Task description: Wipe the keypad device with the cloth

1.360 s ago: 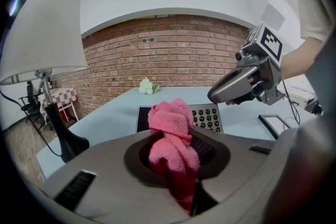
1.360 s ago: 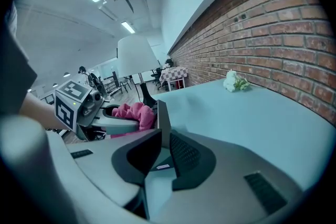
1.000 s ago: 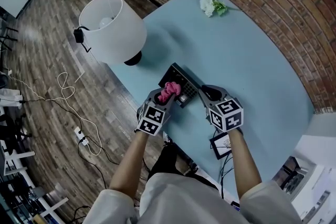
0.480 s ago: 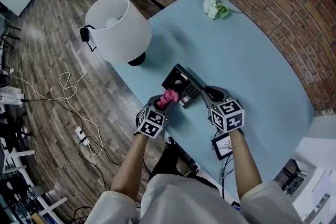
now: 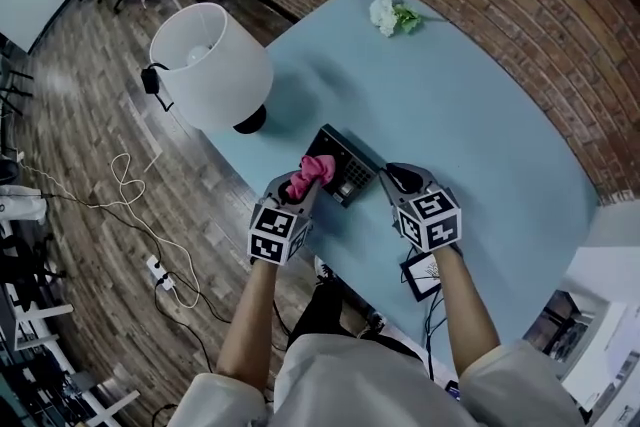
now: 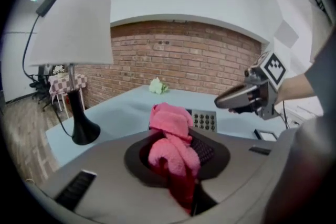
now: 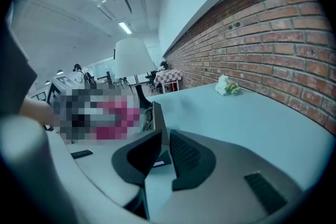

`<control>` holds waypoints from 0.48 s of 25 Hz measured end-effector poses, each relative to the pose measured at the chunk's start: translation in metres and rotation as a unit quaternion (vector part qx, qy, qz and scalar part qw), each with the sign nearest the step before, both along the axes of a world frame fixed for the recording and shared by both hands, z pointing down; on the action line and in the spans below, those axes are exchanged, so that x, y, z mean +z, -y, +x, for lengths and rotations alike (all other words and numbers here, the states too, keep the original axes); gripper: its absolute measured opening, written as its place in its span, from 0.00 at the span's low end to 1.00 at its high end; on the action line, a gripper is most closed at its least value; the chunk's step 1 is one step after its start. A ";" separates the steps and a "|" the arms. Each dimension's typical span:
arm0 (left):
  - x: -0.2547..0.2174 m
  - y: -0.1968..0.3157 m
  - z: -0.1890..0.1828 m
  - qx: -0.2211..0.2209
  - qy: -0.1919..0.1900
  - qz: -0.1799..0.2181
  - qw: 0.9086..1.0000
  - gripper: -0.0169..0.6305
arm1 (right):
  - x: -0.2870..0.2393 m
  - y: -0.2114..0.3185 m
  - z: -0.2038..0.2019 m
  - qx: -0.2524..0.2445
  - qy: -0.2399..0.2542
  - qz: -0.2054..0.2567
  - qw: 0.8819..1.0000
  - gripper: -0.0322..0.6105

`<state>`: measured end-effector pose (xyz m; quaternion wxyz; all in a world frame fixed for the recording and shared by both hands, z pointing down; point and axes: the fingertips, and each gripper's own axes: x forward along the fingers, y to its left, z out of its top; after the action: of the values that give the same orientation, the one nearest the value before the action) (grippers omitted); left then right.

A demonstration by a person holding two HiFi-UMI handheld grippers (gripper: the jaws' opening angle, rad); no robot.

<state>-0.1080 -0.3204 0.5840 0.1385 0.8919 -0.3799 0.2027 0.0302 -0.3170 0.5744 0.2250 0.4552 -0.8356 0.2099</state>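
The black keypad device [image 5: 350,170] lies near the front edge of the light blue table [image 5: 470,105]. My left gripper [image 5: 303,183] is shut on a bunched pink cloth [image 5: 316,168], which rests on the device's left part. In the left gripper view the cloth [image 6: 173,141] fills the jaws, with the grey keypad buttons [image 6: 205,120] just beyond. My right gripper [image 5: 388,177] is at the device's right end. In the right gripper view its jaws are closed on the device's thin upright edge [image 7: 157,123].
A lamp with a white shade [image 5: 210,65] and a black base [image 5: 250,120] stands at the table's left edge, close to the device. White flowers [image 5: 390,10] lie at the far end by the brick wall. A small framed card [image 5: 425,273] sits beside my right gripper.
My left gripper drew the cloth off the device toward the table's near edge, then pushed it back onto the device's left part. The right gripper stayed at the device's right end.
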 end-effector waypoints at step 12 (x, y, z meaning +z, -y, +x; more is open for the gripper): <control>-0.021 0.018 0.075 0.077 0.020 0.043 0.996 0.17 | -0.003 -0.022 0.011 0.011 0.012 -0.011 1.000 0.16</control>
<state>-0.0333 -0.3383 0.5627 0.0763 0.9193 -0.3211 0.2143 0.0415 -0.2955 0.5710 0.2176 0.4592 -0.8307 0.2273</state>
